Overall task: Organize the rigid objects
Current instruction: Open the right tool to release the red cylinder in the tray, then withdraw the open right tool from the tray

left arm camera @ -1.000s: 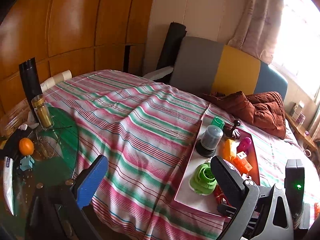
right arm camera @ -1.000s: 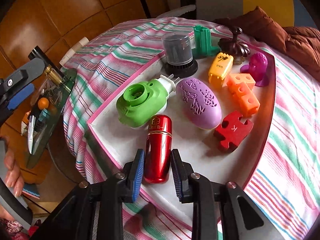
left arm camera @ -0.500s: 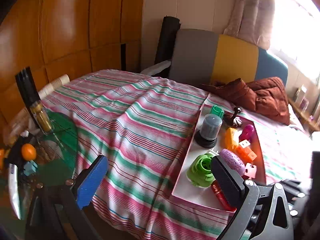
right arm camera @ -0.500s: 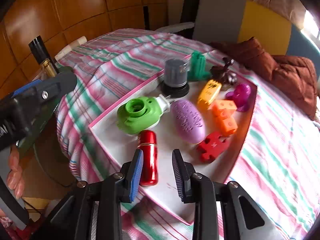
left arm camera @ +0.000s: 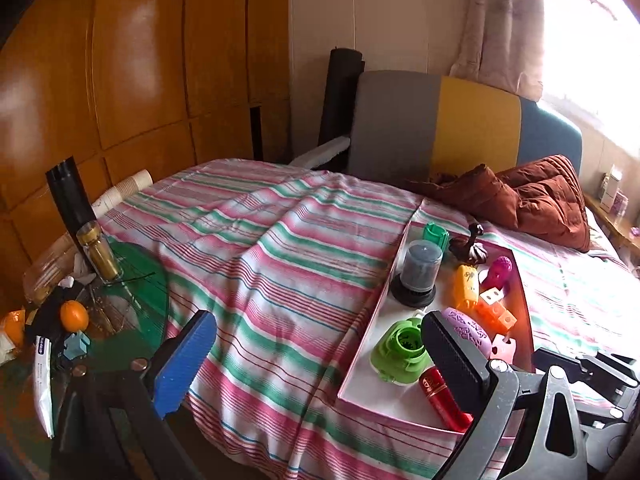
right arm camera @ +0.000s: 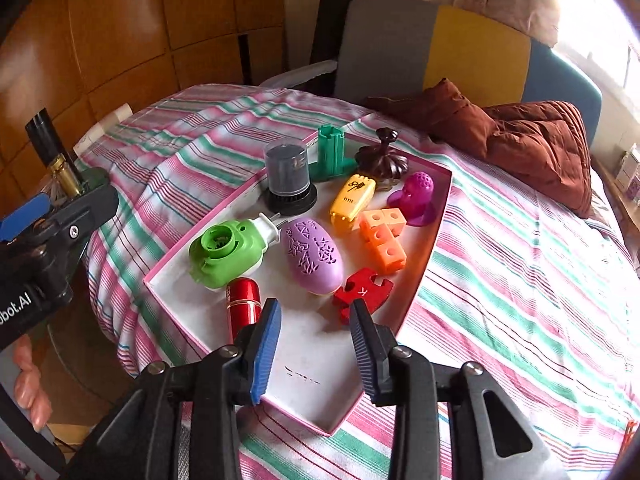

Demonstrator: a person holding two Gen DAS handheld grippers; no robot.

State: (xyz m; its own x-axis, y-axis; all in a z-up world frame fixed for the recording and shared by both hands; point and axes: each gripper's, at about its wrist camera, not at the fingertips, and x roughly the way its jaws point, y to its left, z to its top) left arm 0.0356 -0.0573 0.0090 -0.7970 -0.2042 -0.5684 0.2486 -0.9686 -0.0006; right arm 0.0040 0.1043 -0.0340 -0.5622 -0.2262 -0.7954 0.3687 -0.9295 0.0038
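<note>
Looking down the right gripper [right arm camera: 314, 344], I see its jaws opening with nothing between them but bare tray floor; the red cylinder [right arm camera: 242, 304] lies on its side just left of the blue left pad, its near end hidden behind that finger, apart from the pads. It rests inside the pink-rimmed tray [right arm camera: 436, 216], which sits on the striped bedspread [right arm camera: 520, 280]. Touching or nearly touching the cylinder's far end is the green plug-in device [right arm camera: 224, 250]; to the right of that lies the purple oval case [right arm camera: 312, 256], and nearer me on the right the red puzzle piece [right arm camera: 362, 292], just beyond the tip of the right pad. Farther in the tray stand the orange block cluster [right arm camera: 382, 236], the yellow capsule [right arm camera: 352, 198], the magenta dome piece [right arm camera: 416, 198], the dark-lidded round container [right arm camera: 288, 178], a green ribbed piece [right arm camera: 332, 154] and a brown knob [right arm camera: 382, 160]. From the left wrist view, the left gripper [left arm camera: 320, 344] hangs near the left edge of the bed with its jaws wide apart and empty, the tray [left arm camera: 376, 312] off to the right behind the right finger. The same red cylinder [left arm camera: 440, 396] shows at the tray's near corner.
</note>
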